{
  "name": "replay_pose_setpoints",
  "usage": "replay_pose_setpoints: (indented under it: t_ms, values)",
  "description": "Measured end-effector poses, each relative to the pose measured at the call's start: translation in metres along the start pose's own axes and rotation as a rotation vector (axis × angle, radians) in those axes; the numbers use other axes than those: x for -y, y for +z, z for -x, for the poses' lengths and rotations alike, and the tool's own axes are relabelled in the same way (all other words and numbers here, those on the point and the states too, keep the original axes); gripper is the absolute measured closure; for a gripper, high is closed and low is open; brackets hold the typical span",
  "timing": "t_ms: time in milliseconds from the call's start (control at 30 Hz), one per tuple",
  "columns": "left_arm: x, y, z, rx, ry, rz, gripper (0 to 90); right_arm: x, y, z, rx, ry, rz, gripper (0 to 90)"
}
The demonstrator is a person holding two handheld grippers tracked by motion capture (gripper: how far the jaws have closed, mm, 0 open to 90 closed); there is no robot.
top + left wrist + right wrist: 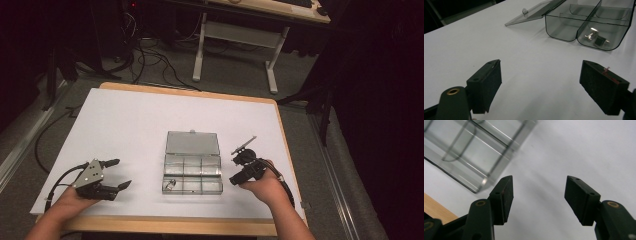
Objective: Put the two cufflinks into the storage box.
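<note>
Clear plastic box (192, 172) with its lid (192, 143) folded flat back sits on the white table (125, 125), midway between the two grippers; its dividers make six compartments, and in the left gripper view the near corner one holds a small black part with metal pins (596, 38), while the others look bare. Left gripper (116, 174) rests well to the box's left with jaws spread wide and nothing between them. Right gripper (235, 171) hovers just beside the box's right wall, jaws likewise parted and unladen.
</note>
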State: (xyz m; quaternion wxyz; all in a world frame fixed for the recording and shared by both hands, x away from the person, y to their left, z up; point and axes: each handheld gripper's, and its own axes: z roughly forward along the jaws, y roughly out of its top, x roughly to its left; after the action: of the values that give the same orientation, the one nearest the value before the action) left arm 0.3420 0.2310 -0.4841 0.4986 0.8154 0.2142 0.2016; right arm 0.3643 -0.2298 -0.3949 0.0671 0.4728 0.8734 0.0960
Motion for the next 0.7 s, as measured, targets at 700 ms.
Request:
replay_pose_setpoints:
  t_ms: [700]
  values:
    - [0.000,0.000,0.000,-0.009,-0.002,0.001,18.2,0.036,0.014,0.027,0.006,0.114,0.208,36.9]
